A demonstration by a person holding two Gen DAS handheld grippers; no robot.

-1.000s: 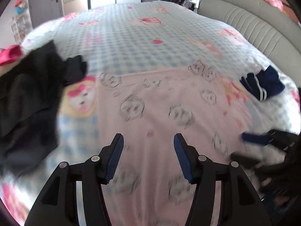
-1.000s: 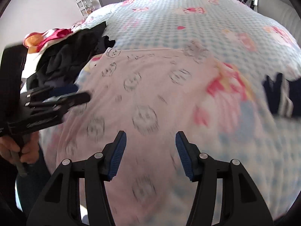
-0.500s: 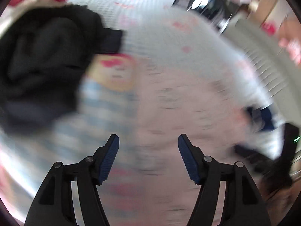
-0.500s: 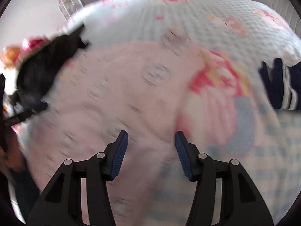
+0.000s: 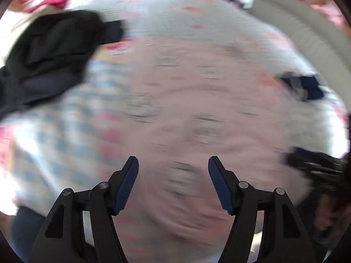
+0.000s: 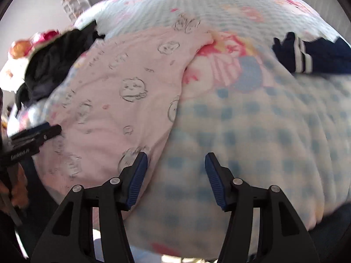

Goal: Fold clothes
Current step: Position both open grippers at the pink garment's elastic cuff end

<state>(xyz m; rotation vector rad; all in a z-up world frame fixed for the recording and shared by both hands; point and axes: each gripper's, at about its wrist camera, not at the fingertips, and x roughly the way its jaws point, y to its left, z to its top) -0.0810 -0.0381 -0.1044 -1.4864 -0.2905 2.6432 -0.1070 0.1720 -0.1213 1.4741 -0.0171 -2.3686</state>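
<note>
A pale pink garment printed with small grey faces lies spread flat on the bed; the right wrist view shows it too. My left gripper hovers open over the garment's near part, nothing between its pads. My right gripper hangs above the garment's right edge, one finger over pink cloth, the other over the checked cover. Its jaws are opening slightly and hold nothing. The left wrist view is blurred.
A heap of black clothes lies at the bed's left. A navy garment with white stripes lies at the right. The blue-checked bed cover surrounds the pink garment. A grey padded headboard rises at the far right.
Both grippers slid apart along the near side, the left toward the black heap's side, the right to the pink garment's right edge. The left jaws stand wider than before.
</note>
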